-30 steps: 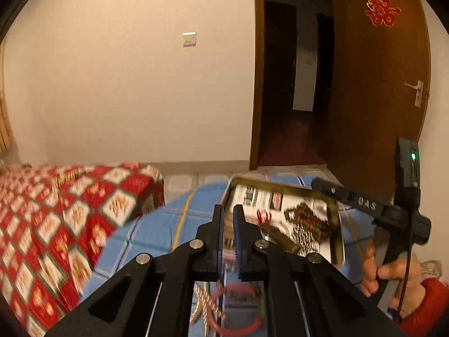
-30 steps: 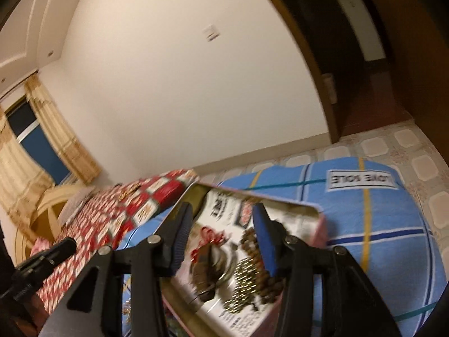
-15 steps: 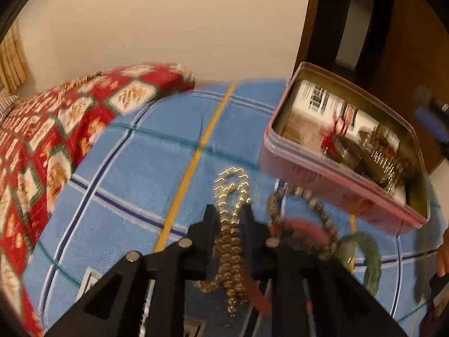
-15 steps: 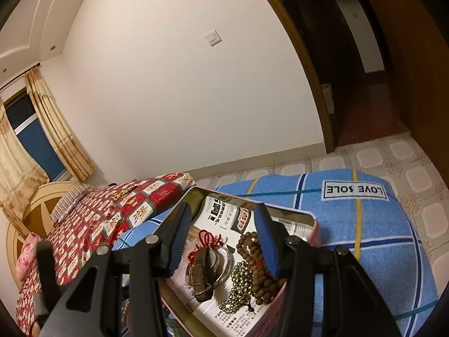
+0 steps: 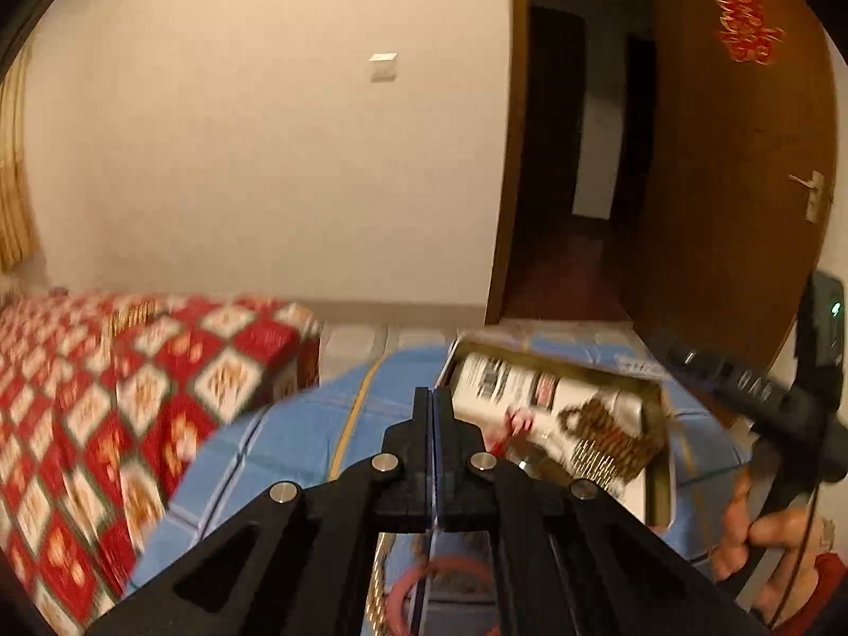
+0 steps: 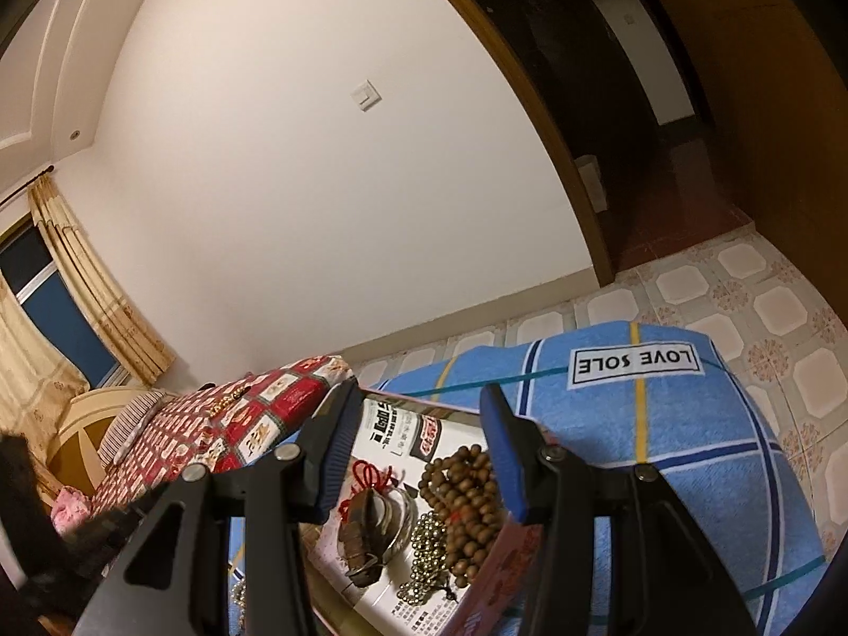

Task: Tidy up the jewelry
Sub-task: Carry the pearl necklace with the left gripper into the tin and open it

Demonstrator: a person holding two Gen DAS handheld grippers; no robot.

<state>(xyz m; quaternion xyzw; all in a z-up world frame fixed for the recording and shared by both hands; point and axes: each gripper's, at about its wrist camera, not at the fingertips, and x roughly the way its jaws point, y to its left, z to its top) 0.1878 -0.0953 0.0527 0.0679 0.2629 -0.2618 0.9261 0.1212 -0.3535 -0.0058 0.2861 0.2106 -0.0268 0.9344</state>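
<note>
Half a second back the left gripper (image 5: 433, 397) was down over the gold bead chain on the blue plaid blanket (image 5: 297, 424), jaws a little apart; now it is up again and aimed at the wall and doorway, much as a second ago, and its jaws have just been closing, pressed flat together with nothing visible between the tips. Under its frame a red bangle (image 5: 424, 591) and a strip of gold chain (image 5: 377, 599) show, blurred, so I cannot tell whether either hangs from it. The right gripper (image 6: 418, 450) has barely shifted: its blue pads stand spread, the right one against the near pink wall of the tin, though whether it grips is unclear. That pink tin (image 6: 493, 572) sits open on the blanket, lined with printed paper, and in it lie a brown wooden bead string (image 6: 466, 498), a coil of small gold-coloured beads (image 6: 429, 556), and a dark pendant on a red knotted cord (image 6: 365, 519). In the left view the same tin (image 5: 657, 477) sits right of the shut fingertips, the person's hand (image 5: 763, 535) beside it
</note>
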